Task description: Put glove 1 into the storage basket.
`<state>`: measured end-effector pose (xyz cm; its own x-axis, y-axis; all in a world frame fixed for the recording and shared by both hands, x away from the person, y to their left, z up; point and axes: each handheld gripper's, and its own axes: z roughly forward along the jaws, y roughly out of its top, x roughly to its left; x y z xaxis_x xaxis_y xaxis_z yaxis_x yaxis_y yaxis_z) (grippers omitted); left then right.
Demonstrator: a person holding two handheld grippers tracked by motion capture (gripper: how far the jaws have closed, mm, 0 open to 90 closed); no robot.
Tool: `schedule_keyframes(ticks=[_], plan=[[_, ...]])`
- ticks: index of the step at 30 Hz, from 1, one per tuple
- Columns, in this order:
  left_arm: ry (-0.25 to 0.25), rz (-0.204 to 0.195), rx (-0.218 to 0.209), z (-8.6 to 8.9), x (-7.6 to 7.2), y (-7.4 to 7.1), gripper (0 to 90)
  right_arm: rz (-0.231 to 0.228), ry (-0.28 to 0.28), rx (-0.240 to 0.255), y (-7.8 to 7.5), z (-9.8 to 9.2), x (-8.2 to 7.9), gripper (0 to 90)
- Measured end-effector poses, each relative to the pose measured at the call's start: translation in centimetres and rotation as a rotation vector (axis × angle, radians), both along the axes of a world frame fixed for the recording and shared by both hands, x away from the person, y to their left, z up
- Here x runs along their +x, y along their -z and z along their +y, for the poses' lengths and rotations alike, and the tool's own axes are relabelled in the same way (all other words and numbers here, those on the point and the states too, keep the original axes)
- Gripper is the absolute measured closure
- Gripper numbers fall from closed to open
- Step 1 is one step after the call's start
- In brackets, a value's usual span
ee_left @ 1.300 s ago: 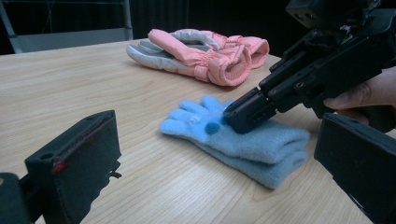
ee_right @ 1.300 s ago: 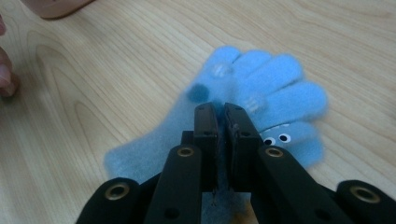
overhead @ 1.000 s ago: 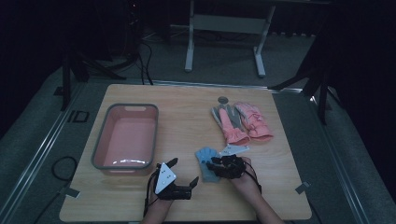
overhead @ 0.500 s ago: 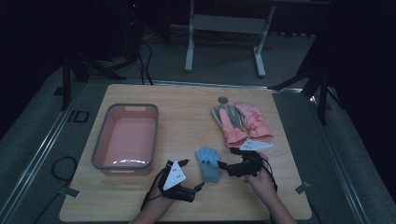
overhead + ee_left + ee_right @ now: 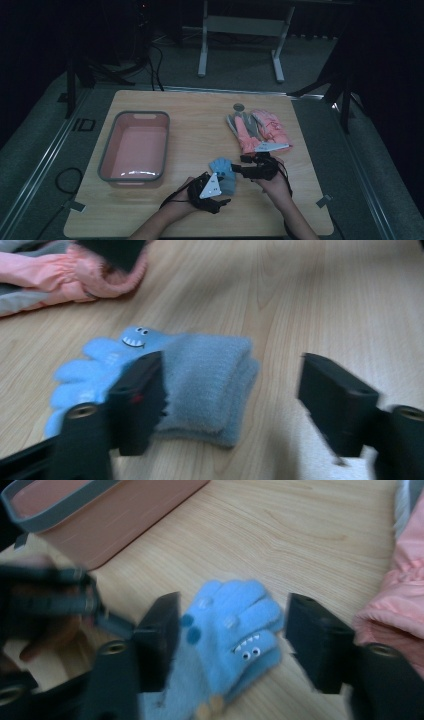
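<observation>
The pale wooden surface [image 5: 200,125] carries everything. On its left half stands the rectangular pink plastic tub with a grey rim [image 5: 134,145], long side running away from me; its interior shows bare pink. On the right half, toward the far edge, lies the pile of pink and grey padded winter gloves [image 5: 257,130], with a white tag at its near end. A small grey round disc [image 5: 239,107] sits on the surface just beyond that pile.

Between tub and pile, near my edge, lies the small light-blue knitted glove with a toothy monster face [image 5: 223,172] (eyes and white teeth are printed on one finger). It rests flat on the wood, fingers pointing toward the far side, the thicker greyish-blue cuff [image 5: 207,385] toward me.

My left tongs [image 5: 218,197] sit at the cuff end. In the left gripper view the jaws stand apart and have just been closing: one jaw lies against the cuff's side, the other is well clear over bare wood, so nothing is clamped.

My right tongs [image 5: 239,167] come in from the right at the finger end. In the right gripper view their jaws straddle the glove's fingers, have also just been closing, and neither pad presses the knit.
</observation>
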<state>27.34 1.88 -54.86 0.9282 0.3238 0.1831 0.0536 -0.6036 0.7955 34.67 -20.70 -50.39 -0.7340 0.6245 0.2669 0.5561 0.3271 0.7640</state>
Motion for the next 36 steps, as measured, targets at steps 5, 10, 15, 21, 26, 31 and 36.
schedule_keyframes(ticks=[5,10,15,21,26,31,36], plan=[[0.022,-0.057,0.087,-0.8,0.4,0.8,41.3,0.079,0.058,-0.053,2.0,1.7,1.8,39.8],[0.022,-0.083,0.118,-1.1,0.4,1.0,49.3,0.08,0.08,-0.105,3.6,2.8,2.0,35.4],[0.005,-0.077,0.128,-1.2,0.2,1.1,54.4,0.044,0.071,-0.165,4.6,3.9,1.0,34.6],[-0.03,-0.013,0.098,-0.9,0.5,0.8,69.9,0.028,0.016,-0.158,4.8,4.2,0.3,65.3],[-0.043,0.08,0.073,-0.7,1.2,0.3,74.6,0.082,-0.018,-0.136,4.7,4.4,0.7,78.8],[-0.047,0.127,0.08,-0.4,1.7,-0.5,75.9,0.129,-0.018,-0.064,4.7,4.1,1.2,81.4],[-0.052,0.099,0.09,0.3,1.9,-2.0,76.4,0.113,-0.01,-0.029,3.6,4.3,1.5,82.1]])
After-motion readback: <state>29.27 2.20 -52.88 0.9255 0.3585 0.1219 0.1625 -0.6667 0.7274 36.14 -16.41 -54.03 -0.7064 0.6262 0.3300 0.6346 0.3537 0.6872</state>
